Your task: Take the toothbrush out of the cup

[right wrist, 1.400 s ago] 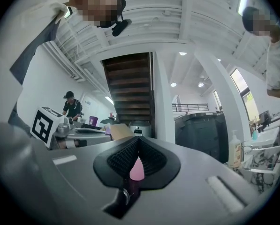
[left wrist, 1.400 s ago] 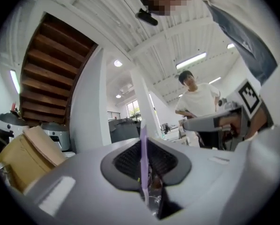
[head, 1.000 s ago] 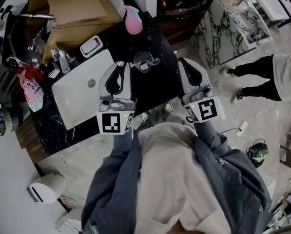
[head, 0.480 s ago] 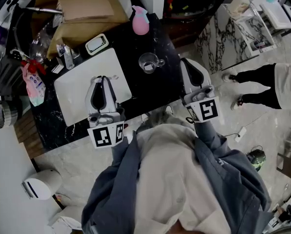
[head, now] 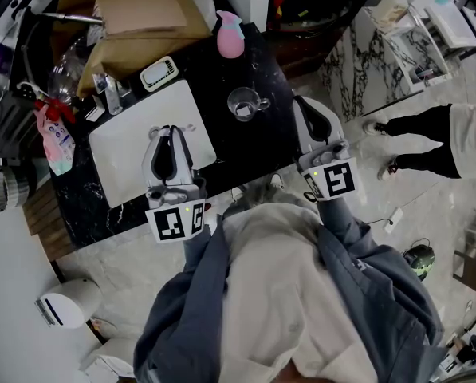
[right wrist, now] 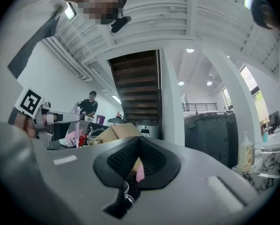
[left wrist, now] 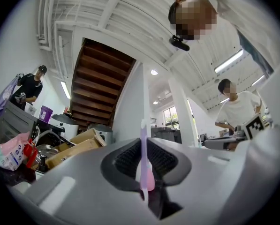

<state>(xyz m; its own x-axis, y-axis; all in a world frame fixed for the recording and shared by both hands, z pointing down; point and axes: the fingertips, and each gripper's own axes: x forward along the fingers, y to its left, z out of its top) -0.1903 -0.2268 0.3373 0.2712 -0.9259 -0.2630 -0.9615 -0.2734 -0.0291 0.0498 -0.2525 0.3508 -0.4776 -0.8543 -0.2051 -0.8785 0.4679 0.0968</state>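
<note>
Toothbrush, slim lilac-pink plastic [left wrist: 143, 165]: out of clear glass handled cup [head: 243, 103], clamped in left gripper [head: 168, 131] over white rectangular sink basin [head: 118, 146]. Right gripper [head: 306, 104] closed on nothing, near cup. Removal step looks done. Next move likely needs steady grip and clear spot to set brush down.

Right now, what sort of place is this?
Likely a bathroom vanity mocked up in a workshop: a white sink in a black counter, a glass cup, cardboard boxes behind.
</note>
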